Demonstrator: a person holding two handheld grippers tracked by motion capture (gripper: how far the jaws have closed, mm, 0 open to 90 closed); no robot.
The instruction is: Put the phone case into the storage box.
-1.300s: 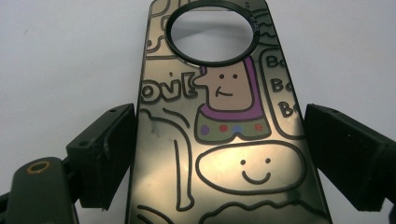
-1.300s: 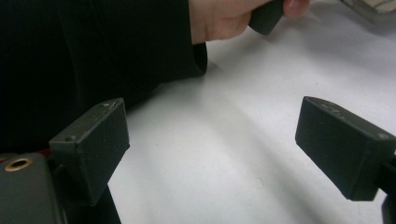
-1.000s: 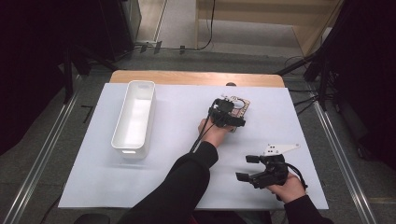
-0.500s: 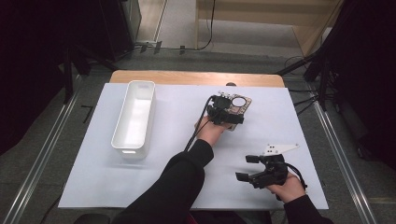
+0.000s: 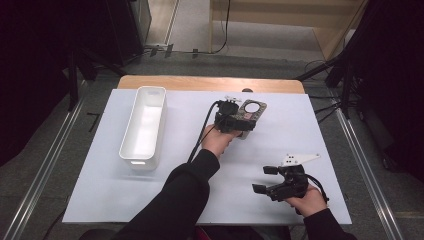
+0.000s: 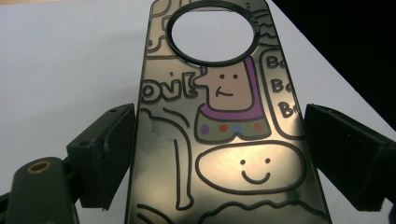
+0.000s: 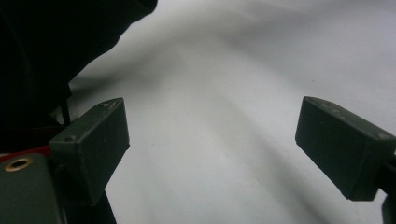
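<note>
L gripper (image 5: 239, 121) grips a cartoon-printed door hanger (image 6: 224, 135) by its side edges, near the far edge of the white sheet (image 5: 100, 195). R gripper (image 5: 264, 179) near the front-right corner, jaws wide apart w/ nothing between.

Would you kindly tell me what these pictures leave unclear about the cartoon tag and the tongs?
- Cartoon tag: near end cut off by the left gripper view's bottom edge; speech-bubble words unreadable.
- Left tongs: in the high view, the body hides whether the pads press the tag.
- White bin: contents too small to tell.
</note>
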